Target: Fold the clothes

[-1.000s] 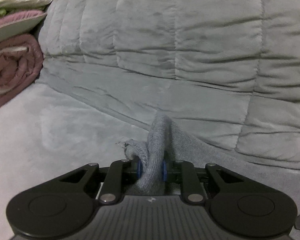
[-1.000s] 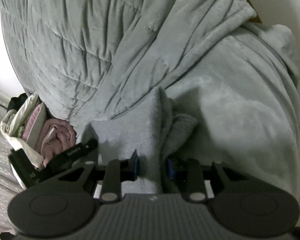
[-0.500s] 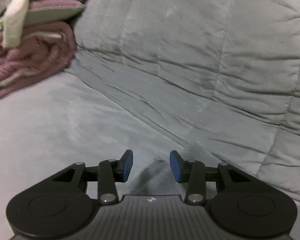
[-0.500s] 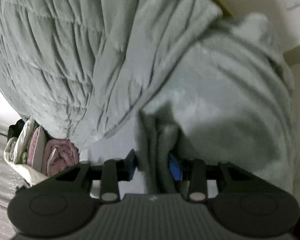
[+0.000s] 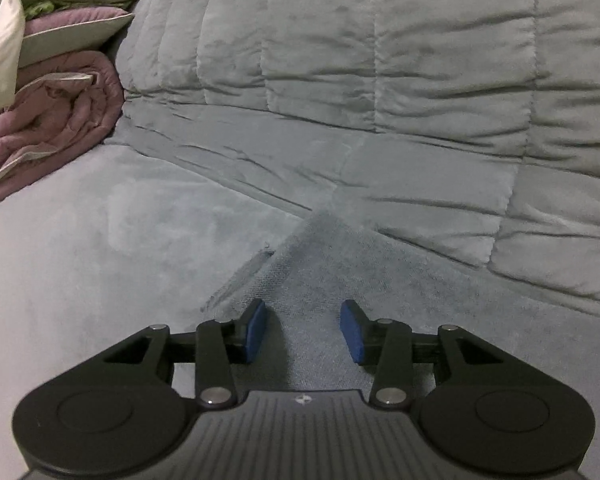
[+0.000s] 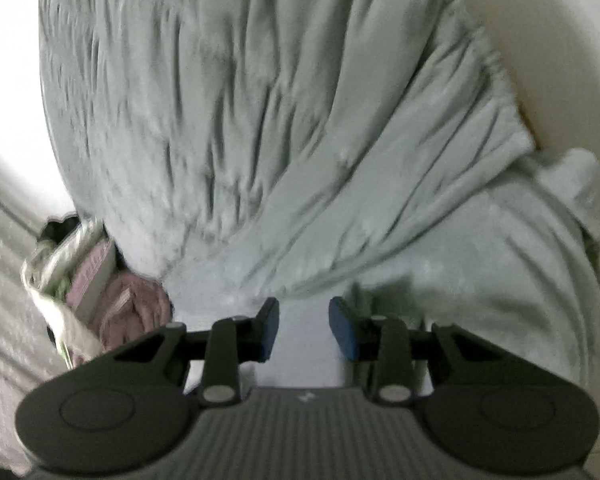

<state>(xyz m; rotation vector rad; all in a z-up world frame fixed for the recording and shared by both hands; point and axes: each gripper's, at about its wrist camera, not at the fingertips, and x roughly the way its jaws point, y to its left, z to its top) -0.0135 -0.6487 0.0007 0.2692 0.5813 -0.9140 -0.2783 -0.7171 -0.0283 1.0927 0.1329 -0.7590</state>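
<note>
Both wrist views look low, close over quilt [image 5: 380, 80]

A home bedroom: ahead of the tool lies a bed under a grey quilted blanket [image 5: 380, 80], with folded pink bedding [image 5: 48, 120] and pillows [image 5: 72, 36] stacked to its left.

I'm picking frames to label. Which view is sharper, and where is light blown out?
Left wrist view: sharp, evenly dim, quilt seams crisp, edges bent by the fisheye. Right wrist view: softly blurred across the quilt, with the wall at top right washed out white.
</note>
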